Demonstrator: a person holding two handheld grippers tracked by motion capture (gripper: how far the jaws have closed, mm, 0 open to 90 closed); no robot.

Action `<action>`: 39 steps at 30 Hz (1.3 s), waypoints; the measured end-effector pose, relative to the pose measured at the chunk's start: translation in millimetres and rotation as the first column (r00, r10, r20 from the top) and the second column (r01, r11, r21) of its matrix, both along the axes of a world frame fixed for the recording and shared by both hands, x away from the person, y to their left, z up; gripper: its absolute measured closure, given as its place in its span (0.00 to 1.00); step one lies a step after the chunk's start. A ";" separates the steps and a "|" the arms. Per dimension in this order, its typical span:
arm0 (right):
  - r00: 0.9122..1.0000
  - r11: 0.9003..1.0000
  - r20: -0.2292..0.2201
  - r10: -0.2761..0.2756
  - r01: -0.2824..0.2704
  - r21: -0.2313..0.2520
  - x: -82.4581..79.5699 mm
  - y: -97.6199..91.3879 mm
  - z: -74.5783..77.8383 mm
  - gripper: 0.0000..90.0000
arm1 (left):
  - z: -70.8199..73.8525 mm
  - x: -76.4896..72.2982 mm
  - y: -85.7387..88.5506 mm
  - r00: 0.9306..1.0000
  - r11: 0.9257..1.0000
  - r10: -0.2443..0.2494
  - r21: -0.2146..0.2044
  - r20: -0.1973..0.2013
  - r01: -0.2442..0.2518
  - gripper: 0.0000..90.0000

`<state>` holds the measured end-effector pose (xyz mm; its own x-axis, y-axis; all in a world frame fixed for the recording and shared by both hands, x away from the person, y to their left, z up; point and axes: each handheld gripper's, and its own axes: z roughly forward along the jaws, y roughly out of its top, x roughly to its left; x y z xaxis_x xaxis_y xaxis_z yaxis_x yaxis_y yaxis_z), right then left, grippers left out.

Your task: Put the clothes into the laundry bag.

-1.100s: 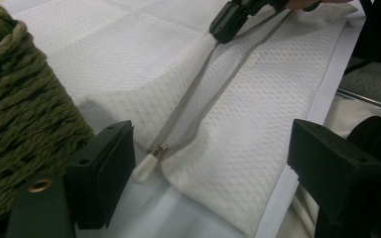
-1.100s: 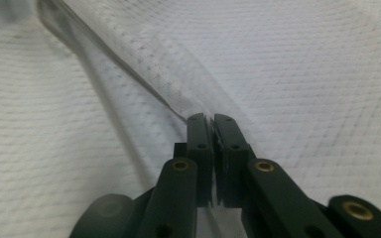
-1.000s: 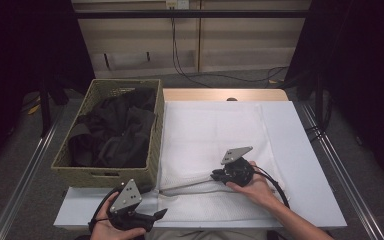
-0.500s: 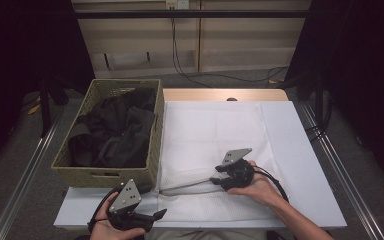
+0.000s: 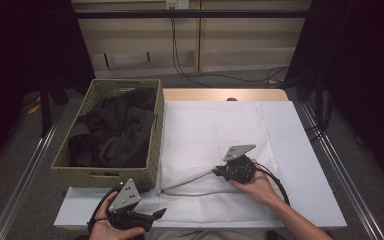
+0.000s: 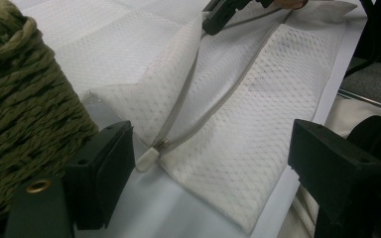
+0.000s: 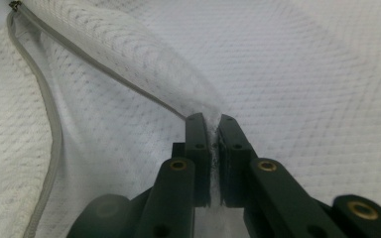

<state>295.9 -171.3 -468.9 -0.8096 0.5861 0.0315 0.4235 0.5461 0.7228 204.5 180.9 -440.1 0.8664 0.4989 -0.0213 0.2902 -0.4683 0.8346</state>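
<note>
The white table (image 5: 305, 165) carries a white mesh laundry bag (image 5: 215, 135) spread flat across its middle, with a woven basket (image 5: 152, 150) of dark clothes (image 5: 112, 135) at about nine o'clock from the bag, touching its left edge. The bag's zipper opening (image 5: 187, 180) runs along the near side, its long axis lying from eight o'clock up toward two o'clock. The right gripper (image 5: 219, 172) sits at the two o'clock end of that line; its jaws have just been closing and now pinch the upper lip of the mesh, lifting it into a ridge. The left gripper (image 5: 157, 215), at seven o'clock from the bag near the table's front edge, stands wide with nothing between its jaws. It is the nearer one to the zipper pull (image 6: 149, 157), which lies just ahead of it at twelve o'clock; the basket's corner crowds its left side and could hinder the approach.
</note>
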 end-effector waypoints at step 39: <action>0.999 0.960 0.035 0.017 -0.026 0.278 16.3 -16.1 64.8 0.99 | 2.7 -1.9 0.0 1.000 1.000 -0.014 -0.026 0.019 0.014 0.19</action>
